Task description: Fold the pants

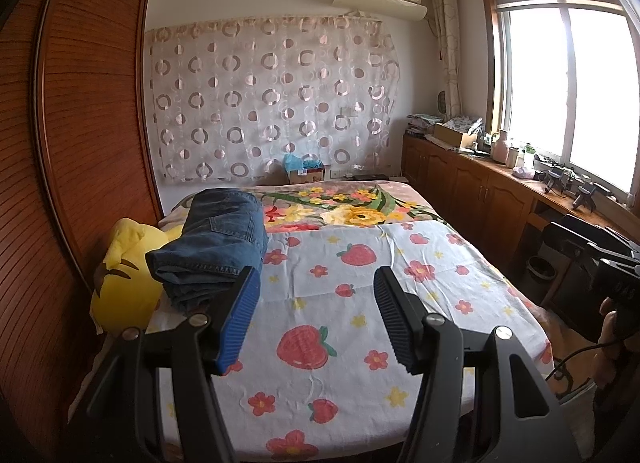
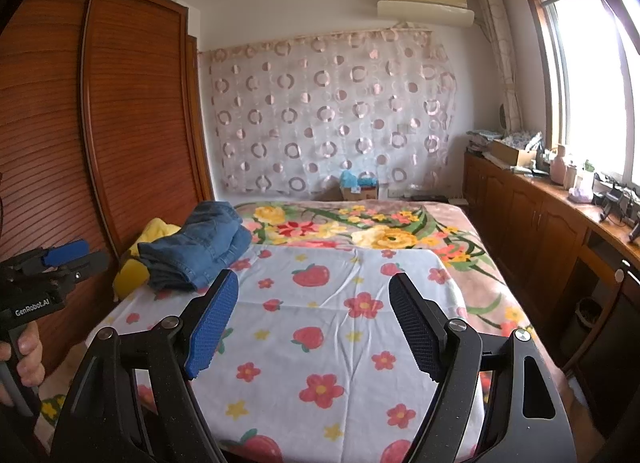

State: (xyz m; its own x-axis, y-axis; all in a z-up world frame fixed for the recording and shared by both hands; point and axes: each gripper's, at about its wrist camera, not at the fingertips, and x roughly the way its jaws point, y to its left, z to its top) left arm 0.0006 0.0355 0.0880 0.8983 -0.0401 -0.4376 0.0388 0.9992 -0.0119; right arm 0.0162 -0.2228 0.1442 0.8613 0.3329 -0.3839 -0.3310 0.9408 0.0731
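Folded blue jeans (image 1: 218, 239) lie in a stack at the left side of the bed, partly on a yellow plush toy (image 1: 124, 283). They also show in the right wrist view (image 2: 200, 247). My left gripper (image 1: 316, 283) is open and empty, held above the strawberry sheet, its left finger close beside the jeans. My right gripper (image 2: 314, 287) is open and empty above the sheet, to the right of the jeans. The left gripper's body also shows at the left edge of the right wrist view (image 2: 48, 271).
The strawberry sheet (image 1: 360, 303) covers the near half of the bed; a floral blanket (image 1: 352, 207) covers the far half. A wooden wardrobe (image 1: 80, 123) stands on the left. Low cabinets (image 1: 480, 183) with clutter run under the window on the right. A bin (image 1: 540, 269) stands below.
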